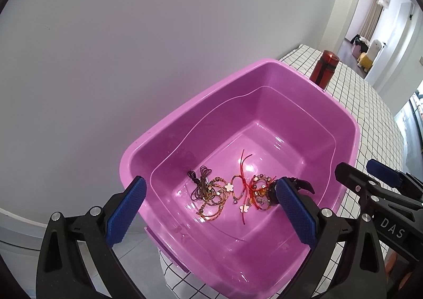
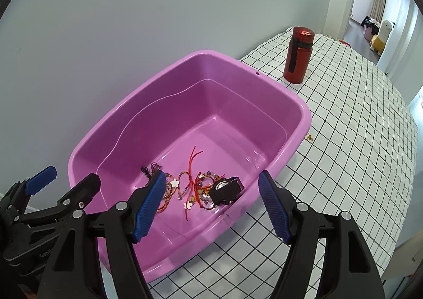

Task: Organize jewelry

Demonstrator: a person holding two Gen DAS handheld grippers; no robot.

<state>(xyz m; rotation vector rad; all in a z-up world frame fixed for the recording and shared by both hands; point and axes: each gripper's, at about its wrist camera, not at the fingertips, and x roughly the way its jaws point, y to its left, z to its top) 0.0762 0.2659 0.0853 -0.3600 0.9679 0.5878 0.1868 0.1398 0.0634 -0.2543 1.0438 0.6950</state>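
Right wrist view: the jewelry [image 2: 190, 190], a heap of beaded bracelets, red cords and a black watch [image 2: 226, 190], lies on the floor of the pink tub [image 2: 296, 103]. Both the left gripper [image 1: 211, 209] and right gripper [image 2: 211, 206] hover above it, jaws wide and empty. This fits either gathering nearly finished or sorting about to start. A small gold piece [image 2: 308, 137] lies outside on the checked cloth [image 2: 357, 140], near a red flask [image 2: 298, 55]; tangled strands would hinder any single pick.

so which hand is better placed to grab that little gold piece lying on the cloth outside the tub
Right, probably. The gold piece lies on the checked cloth just past the pink tub's right rim, on the right gripper's side. The left gripper hangs open over the jewelry pile inside the tub.
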